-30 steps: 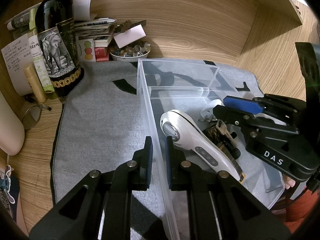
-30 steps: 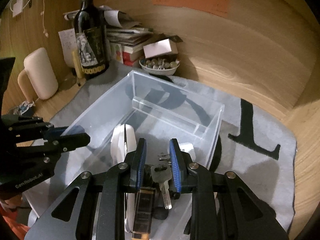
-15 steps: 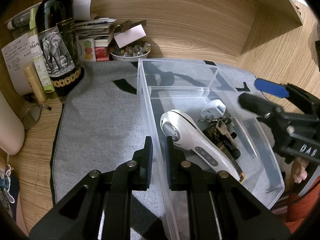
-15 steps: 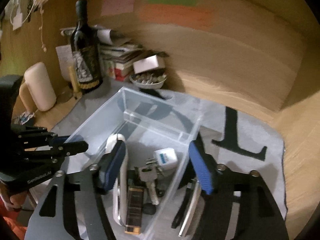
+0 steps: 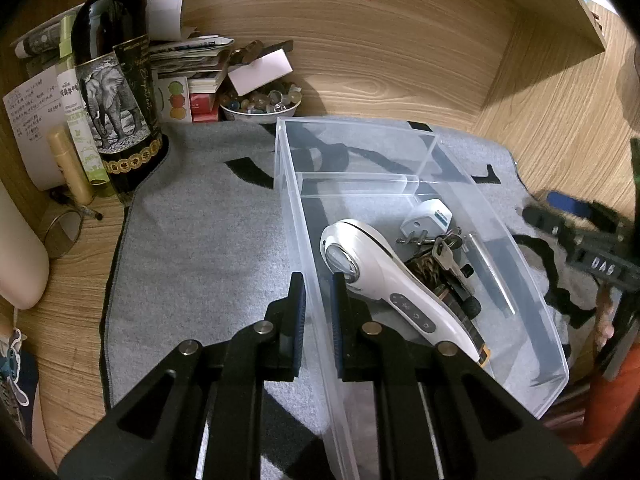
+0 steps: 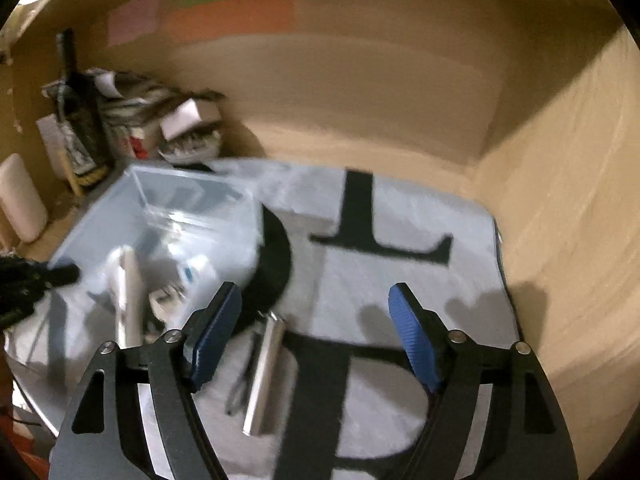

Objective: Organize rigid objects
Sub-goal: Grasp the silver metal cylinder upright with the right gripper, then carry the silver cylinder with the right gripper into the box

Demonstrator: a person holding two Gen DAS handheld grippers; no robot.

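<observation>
The clear bin (image 5: 472,200) sits on the grey mat (image 5: 200,248), its near wall pinched between the pads of my left gripper (image 5: 316,316), which presses tight on that thin plastic. Inside, just ahead and to the right of those pads, lie a white handheld device (image 5: 384,276), a bunch of keys (image 5: 444,250) and a white plug adapter (image 5: 428,218). My right gripper (image 6: 316,340) is beside the bin over the mat, jaws opening with nothing between them; a silver pen (image 6: 266,372) lies just below. Risk: if my left pinch twists, the light bin could tip or slide on the cloth.
</observation>
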